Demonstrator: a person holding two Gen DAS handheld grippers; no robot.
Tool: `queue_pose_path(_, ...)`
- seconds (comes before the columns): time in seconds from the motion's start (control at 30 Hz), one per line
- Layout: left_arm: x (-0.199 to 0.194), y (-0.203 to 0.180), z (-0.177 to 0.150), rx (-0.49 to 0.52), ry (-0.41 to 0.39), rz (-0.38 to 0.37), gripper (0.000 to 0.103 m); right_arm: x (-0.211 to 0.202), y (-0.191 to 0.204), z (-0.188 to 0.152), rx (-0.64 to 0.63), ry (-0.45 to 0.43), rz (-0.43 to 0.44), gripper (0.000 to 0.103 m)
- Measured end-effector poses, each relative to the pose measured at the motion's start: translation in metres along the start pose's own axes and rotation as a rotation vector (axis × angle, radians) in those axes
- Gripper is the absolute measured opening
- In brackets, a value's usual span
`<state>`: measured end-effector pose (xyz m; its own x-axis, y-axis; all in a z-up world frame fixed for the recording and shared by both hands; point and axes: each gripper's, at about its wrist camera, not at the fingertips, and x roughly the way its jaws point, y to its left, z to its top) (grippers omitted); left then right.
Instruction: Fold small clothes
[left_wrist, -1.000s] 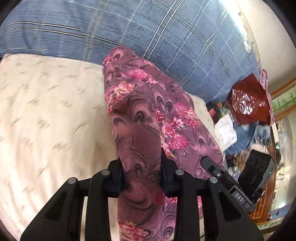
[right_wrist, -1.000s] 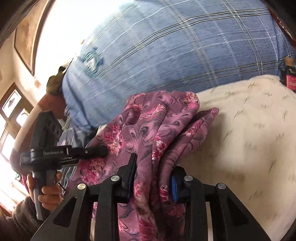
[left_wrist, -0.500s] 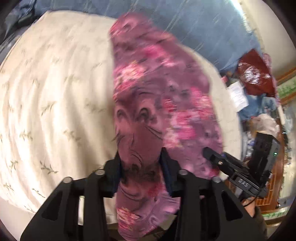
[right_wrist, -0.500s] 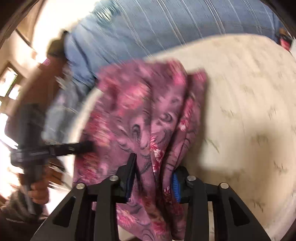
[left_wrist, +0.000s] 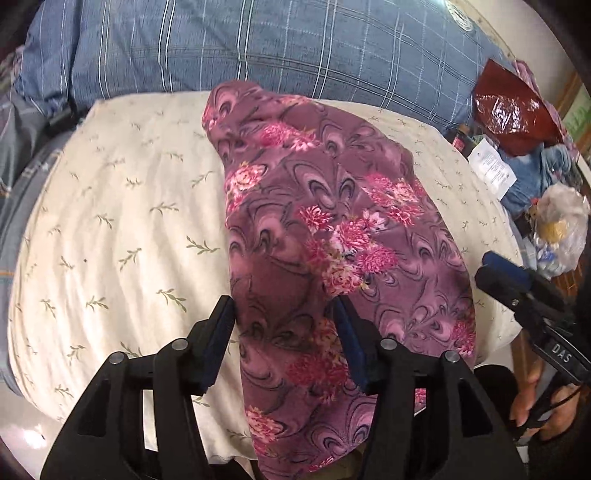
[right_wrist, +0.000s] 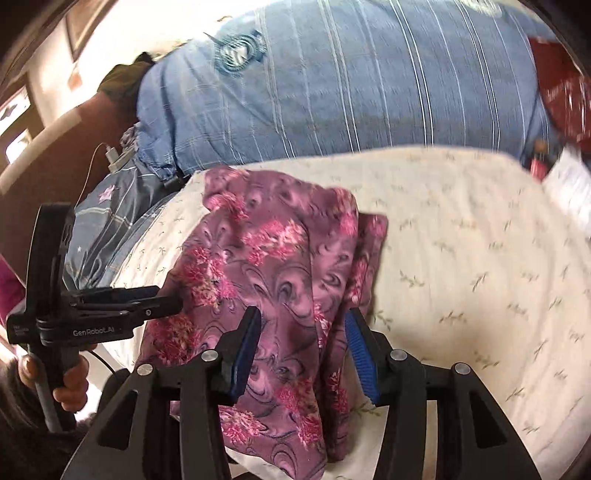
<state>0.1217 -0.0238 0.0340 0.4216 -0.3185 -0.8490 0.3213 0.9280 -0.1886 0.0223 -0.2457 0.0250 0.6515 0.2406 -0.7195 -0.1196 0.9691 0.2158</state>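
Observation:
A purple garment with pink flowers (left_wrist: 325, 229) lies draped over a cream leaf-print cushion (left_wrist: 122, 221), its near end hanging over the front edge. My left gripper (left_wrist: 283, 317) has its jaws parted around the garment's near left part. In the right wrist view the garment (right_wrist: 266, 258) lies folded lengthwise on the cushion (right_wrist: 461, 258). My right gripper (right_wrist: 303, 325) also stands with jaws parted, the cloth between them. Each gripper shows in the other's view: the right one (left_wrist: 524, 291), the left one (right_wrist: 110, 306).
A blue plaid blanket (left_wrist: 258, 48) is heaped behind the cushion. To the right lie a dark red bag (left_wrist: 513, 107), a paper sheet (left_wrist: 493, 166), jeans and a plastic bag (left_wrist: 561, 229). A grey star-print cloth (right_wrist: 110, 221) lies to the left, with a charger cable (right_wrist: 110, 155).
Both grippers pulled back toward the cushion's front edge and lowered the garment onto it. Both sets of jaws, shut on the cloth before, now stand wider apart.

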Motion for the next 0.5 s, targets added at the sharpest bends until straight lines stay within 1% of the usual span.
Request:
queue_pose_path(0.1,-0.001,-0.003,-0.002,0.016,-0.011,0.014,0.056,0.002,0.004,-0.005,-0.03,-0.016,0.01,0.05)
queue_pose_path(0.13,0.0,-0.003,-0.003,0.018,-0.011,0.018,0.056,0.005,0.005,-0.006,-0.037,-0.009,0.011,0.048)
queue_pose_path(0.2,-0.001,0.004,-0.007,0.028,-0.009,0.029,0.056,0.018,0.004,-0.011,-0.046,0.035,0.006,0.047)
queue_pose_path(0.23,0.001,0.003,-0.007,0.033,-0.004,0.037,0.056,0.025,0.003,-0.015,-0.048,0.066,-0.011,0.046)
queue_pose_path(0.27,0.004,0.004,-0.007,0.035,0.005,0.045,0.056,0.037,0.001,-0.02,-0.055,0.115,-0.047,0.047)
queue_pose_path(0.3,0.007,0.004,-0.008,0.032,0.016,0.045,0.057,0.045,-0.001,-0.025,-0.052,0.135,-0.05,0.048)
queue_pose_path(0.37,0.011,0.005,-0.009,0.022,0.027,0.04,0.058,0.046,-0.007,-0.028,-0.006,0.116,-0.043,0.059)
queue_pose_path(0.4,0.011,0.006,-0.01,0.019,0.025,0.042,0.062,0.047,-0.011,-0.027,0.016,0.12,-0.051,0.066)
queue_pose_path(0.43,0.011,0.006,-0.01,0.018,0.021,0.048,0.065,0.047,-0.013,-0.027,0.028,0.124,-0.048,0.069)
queue_pose_path(0.5,0.011,0.007,-0.009,0.022,0.024,0.049,0.065,0.046,-0.018,-0.026,0.051,0.133,-0.036,0.072)
